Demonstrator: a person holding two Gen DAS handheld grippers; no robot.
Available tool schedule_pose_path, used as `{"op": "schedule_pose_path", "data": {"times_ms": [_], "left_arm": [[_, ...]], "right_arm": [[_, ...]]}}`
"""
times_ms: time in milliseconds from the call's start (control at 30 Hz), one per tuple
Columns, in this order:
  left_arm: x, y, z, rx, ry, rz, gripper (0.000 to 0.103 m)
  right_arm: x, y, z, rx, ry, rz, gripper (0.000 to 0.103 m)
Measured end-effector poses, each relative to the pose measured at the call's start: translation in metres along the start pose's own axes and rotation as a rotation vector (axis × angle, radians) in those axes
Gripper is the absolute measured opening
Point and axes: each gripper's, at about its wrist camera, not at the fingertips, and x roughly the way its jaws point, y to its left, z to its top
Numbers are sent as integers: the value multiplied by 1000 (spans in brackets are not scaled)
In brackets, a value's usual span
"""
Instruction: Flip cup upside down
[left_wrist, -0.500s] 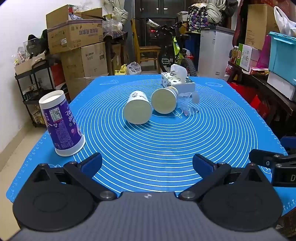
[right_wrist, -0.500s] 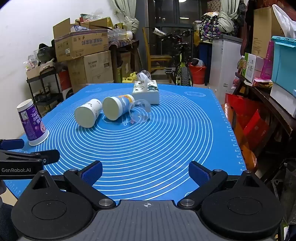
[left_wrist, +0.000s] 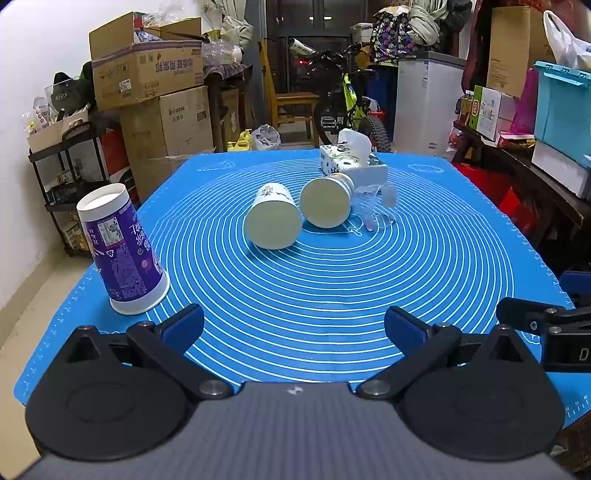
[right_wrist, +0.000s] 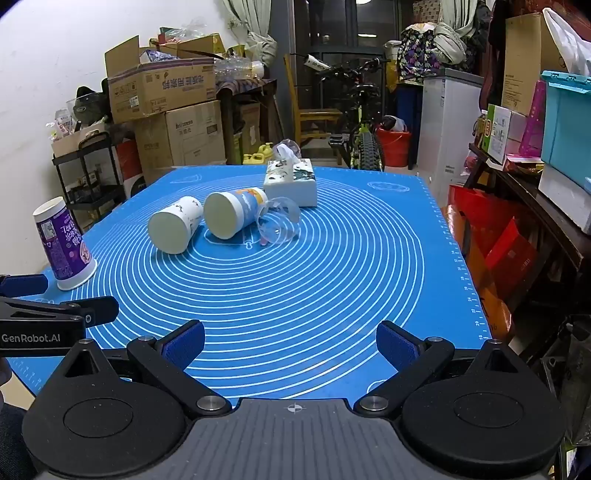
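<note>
Both the left gripper (left_wrist: 293, 323) and right gripper (right_wrist: 290, 338) are spread wide, holding nothing. White cup (left_wrist: 272, 218) lies sideways left of the tissue box (left_wrist: 352, 162); I'd grab mid-wall, squeeze gently, then rotate rim-down

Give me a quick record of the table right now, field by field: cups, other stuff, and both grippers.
surface: blue mat
purple cup: upside down, near left edge
white cup: on its side
orange-and-blue cup: on its side, beside the white cup
clear cup: on its side
tissue box: behind the cups
left gripper: open, holding nothing
right gripper: open, holding nothing
</note>
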Motion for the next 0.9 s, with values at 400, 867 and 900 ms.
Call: {"op": "schedule_pose_path", "data": {"times_ms": [400, 867, 900], "left_arm": [[1, 0, 3, 4, 4, 8, 102], [1, 1, 3, 0, -1, 8, 102], [1, 1, 3, -1, 1, 6, 102]], "right_arm": [[-1, -1, 0, 3, -3, -3, 99], [-1, -1, 0, 2, -2, -4, 99], [-1, -1, 0, 2, -1, -3, 99]]}}
